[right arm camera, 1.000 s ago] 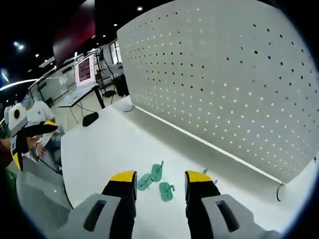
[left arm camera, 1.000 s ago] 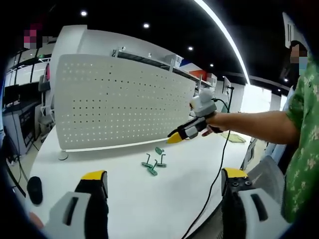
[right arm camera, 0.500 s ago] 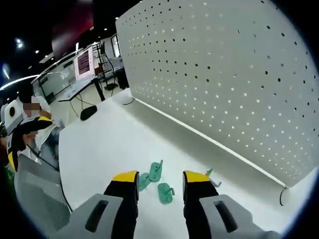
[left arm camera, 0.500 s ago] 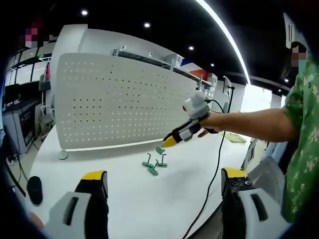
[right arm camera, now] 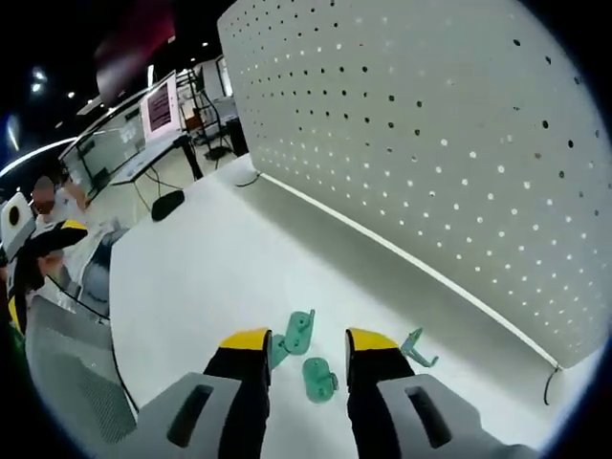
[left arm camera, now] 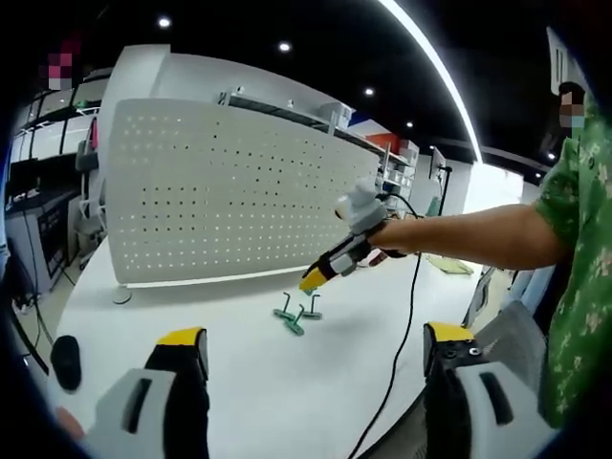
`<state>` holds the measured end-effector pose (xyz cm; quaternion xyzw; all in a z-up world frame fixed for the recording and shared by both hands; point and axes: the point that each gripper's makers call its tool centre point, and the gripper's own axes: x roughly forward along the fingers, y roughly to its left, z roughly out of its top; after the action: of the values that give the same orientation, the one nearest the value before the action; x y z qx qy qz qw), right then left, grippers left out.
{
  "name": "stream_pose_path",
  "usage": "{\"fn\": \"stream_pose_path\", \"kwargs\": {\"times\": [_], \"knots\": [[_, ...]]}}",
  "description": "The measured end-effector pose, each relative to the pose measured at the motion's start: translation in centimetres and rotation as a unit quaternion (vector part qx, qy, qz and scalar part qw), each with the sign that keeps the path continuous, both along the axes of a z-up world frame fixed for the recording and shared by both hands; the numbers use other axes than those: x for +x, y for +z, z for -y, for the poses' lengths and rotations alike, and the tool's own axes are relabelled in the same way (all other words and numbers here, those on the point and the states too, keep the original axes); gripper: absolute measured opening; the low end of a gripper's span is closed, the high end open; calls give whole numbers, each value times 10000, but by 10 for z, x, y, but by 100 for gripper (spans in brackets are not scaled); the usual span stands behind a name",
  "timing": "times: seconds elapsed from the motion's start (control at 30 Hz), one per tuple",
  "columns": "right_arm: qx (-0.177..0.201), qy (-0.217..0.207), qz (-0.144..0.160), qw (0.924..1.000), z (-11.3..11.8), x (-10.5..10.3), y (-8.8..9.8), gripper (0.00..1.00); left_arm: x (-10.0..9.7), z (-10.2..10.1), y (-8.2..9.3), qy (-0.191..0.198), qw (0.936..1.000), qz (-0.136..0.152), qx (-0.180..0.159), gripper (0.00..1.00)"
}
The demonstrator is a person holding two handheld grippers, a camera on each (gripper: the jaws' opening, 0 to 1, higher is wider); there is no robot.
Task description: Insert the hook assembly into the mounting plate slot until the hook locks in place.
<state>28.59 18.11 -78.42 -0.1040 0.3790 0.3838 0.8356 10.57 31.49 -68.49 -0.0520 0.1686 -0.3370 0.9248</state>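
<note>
Dark ceiling (left arm camera: 316,38) with spotlights, white shelving (left arm camera: 287,110), office desks (right arm camera: 143,163)

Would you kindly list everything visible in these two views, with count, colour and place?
hooks: at least three, green, lying loose on the table in front of the pegboard, just ahead of the right gripper.
pegboard: one, white with rows of small holes, standing upright along the far side of the table.
table: one, white, under everything.
cable: one, black, trailing across the table from the right gripper.
dark oval object: one, black, near the table's edge.
right gripper: one, yellow-tipped fingers apart, lowered over the hooks.
left gripper: one, yellow-tipped fingers wide apart, holding nothing.
person's arm: one, reaching out with the right gripper, green patterned sleeve.
</note>
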Motion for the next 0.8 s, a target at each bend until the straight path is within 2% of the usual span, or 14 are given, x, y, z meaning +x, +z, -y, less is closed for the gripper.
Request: {"fn": "stream_pose_path", "kwargs": {"times": [0.63,0.8], "knots": [[-211,131,-406,9989,-11,8,-29,23,3,-2,-5,53,10000,-75,-22,96],[-241,178,-472,9984,-17,9,-34,21,3,-1,-1,34,9999,-12,-128,96]]}}
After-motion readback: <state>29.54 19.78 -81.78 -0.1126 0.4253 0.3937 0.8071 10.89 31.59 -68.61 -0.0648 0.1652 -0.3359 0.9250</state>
